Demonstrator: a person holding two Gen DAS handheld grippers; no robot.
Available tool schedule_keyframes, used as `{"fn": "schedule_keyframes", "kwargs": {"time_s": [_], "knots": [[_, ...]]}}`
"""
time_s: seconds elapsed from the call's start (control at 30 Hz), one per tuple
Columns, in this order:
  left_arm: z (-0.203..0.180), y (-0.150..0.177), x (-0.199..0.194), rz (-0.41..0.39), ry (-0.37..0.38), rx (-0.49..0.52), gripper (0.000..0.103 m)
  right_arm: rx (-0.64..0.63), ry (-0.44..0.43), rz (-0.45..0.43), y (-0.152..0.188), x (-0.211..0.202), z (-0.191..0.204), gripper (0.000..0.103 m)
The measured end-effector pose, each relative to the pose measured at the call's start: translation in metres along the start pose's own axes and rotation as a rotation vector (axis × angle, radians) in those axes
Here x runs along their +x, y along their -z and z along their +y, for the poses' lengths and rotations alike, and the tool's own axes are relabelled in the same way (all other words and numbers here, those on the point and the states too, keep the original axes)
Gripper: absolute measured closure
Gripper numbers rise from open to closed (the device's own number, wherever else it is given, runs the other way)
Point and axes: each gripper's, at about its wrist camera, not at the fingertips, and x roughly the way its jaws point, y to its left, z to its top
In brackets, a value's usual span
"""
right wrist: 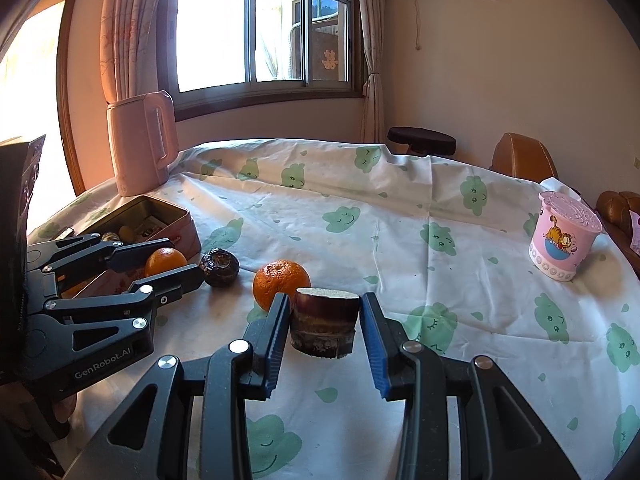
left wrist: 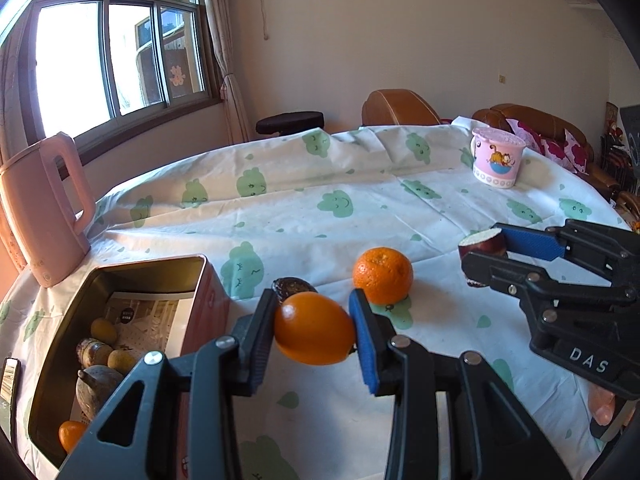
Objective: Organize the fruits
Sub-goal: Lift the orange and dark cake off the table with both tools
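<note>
Closest to us, our left gripper pinches a smooth orange fruit, pads pressed on both sides, lifted beside the open tin. Our right gripper clamps a sugarcane stub near the mandarin on the tablecloth. Only the left view shows fruit down inside the tin; only the right shows the dark wrinkled fruit whole.

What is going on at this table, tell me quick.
A person is sorting fruit with two handheld grippers. The left gripper is shut on a smooth orange fruit, lifted beside the open tin box that already holds several fruits. The right gripper is shut on a cut sugarcane piece. A mandarin and a dark wrinkled fruit lie on the tablecloth.
</note>
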Motion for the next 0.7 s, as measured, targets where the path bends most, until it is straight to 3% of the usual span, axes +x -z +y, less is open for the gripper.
{"fn": "schedule_keyframes", "kwargs": {"time_s": [0.7], "knots": [[0.003, 0.002, -0.016, -0.084, -0.005, -0.017, 0.064, -0.011, -0.009, -0.094, 0.001, -0.016, 0.002, 0.065]]}}
